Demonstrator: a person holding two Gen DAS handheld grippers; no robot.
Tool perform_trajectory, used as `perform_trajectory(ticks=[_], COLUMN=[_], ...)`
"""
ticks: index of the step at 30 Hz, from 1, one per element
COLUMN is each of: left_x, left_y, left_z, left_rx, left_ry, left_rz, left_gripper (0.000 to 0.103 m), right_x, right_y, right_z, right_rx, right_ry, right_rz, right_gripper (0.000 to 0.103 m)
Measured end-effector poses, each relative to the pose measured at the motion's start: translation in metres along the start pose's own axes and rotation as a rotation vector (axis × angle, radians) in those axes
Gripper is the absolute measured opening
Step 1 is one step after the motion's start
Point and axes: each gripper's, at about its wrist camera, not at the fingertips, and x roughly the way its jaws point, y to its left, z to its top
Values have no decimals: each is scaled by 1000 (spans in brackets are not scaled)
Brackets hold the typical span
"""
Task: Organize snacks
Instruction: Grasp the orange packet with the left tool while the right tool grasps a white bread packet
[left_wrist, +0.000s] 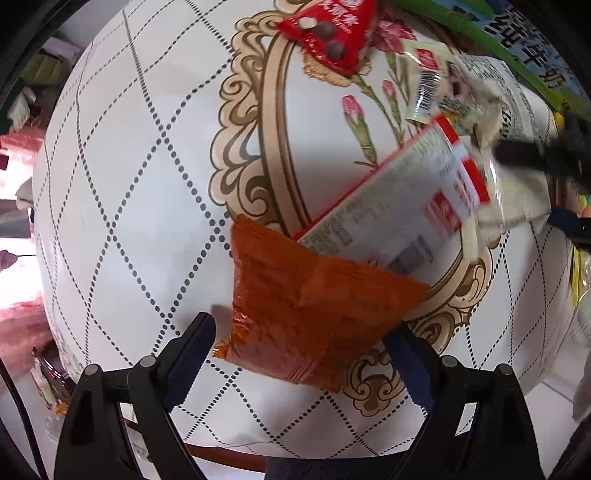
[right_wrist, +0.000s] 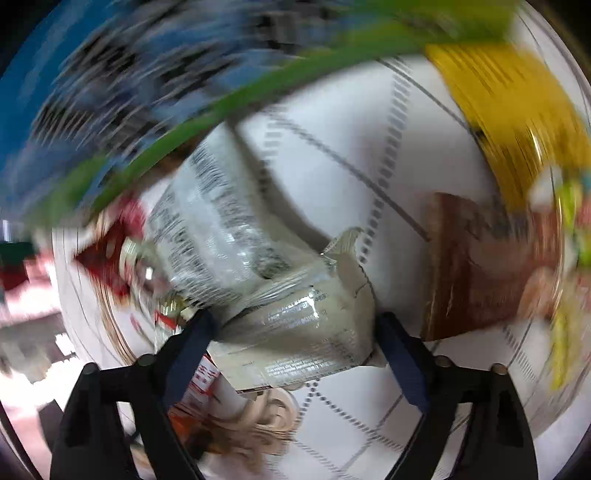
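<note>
An orange snack packet (left_wrist: 310, 314) lies flat on the round white patterned table (left_wrist: 129, 184). My left gripper (left_wrist: 301, 332) points down over it, open, one finger on each side of the packet. A white and red box (left_wrist: 399, 206) lies across the packet's far corner. In the blurred right wrist view, my right gripper (right_wrist: 295, 325) straddles a grey-beige packet (right_wrist: 295, 321), with its pads close to the packet's edges and no visible squeeze. The right gripper also shows as a dark blur (left_wrist: 535, 158) at the right of the left wrist view.
A red chocolate snack bag (left_wrist: 328, 33) and a beige packet (left_wrist: 436, 85) lie further back. A blue and green carton (left_wrist: 517, 37) (right_wrist: 110, 92) stands behind them. A brown packet (right_wrist: 480, 273) and a yellow one (right_wrist: 509, 96) lie right of the right gripper, a printed clear bag (right_wrist: 207, 229) left of it.
</note>
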Motion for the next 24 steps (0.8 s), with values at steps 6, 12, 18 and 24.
perform_trajectory(ticks=[6, 12, 18, 24], left_x=[6, 9, -6, 1], left_y=[-6, -16, -31, -46], left_z=[-7, -7, -10, -17], left_rx=[10, 43, 99, 101], left_ry=[14, 22, 43, 60], left_rz=[-32, -67, -89, -78], left_gripper=[92, 92, 92, 92], right_x=[-10, -29, -4, -40], right_y=[25, -19, -68, -48], right_z=[-28, -33, -38, -43], right_rx=[-449, -109, 295, -19], right_ry=[69, 80, 152, 22], right_rz=[-174, 30, 184, 116], right_gripper=[71, 73, 75, 75])
